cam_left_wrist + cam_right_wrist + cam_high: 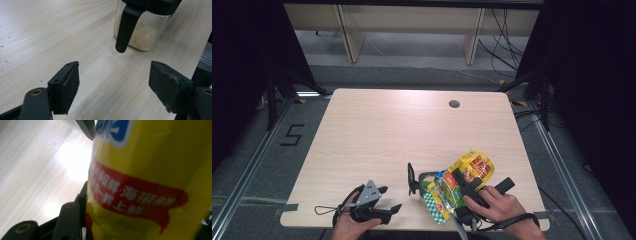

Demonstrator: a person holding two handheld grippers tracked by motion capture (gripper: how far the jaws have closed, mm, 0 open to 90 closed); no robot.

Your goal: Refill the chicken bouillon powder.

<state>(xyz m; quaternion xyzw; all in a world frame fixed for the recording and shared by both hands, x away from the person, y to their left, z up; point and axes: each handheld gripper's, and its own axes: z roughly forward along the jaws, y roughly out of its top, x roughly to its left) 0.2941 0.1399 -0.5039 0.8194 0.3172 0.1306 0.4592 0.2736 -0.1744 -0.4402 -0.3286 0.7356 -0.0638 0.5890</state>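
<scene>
My right gripper (464, 186) clamps one yellow packet (472, 167); left gripper (115, 82) fingers apart.
Left gripper view alone reveals granules in one jar (147, 35).

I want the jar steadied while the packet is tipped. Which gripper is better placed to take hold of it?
Probably the left gripper: its jaws are open and empty, facing the glass jar. The right gripper is shut on the yellow packet.

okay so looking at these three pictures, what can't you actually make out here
- Right gripper view: the yellow packet blocks the right tongs' far jaw; its print is blurred.
- Left gripper view: the glass jar is cut off by the top edge, so its lid is mostly unseen.
- High view: packets cover the jar; their labels are too small to read.
</scene>
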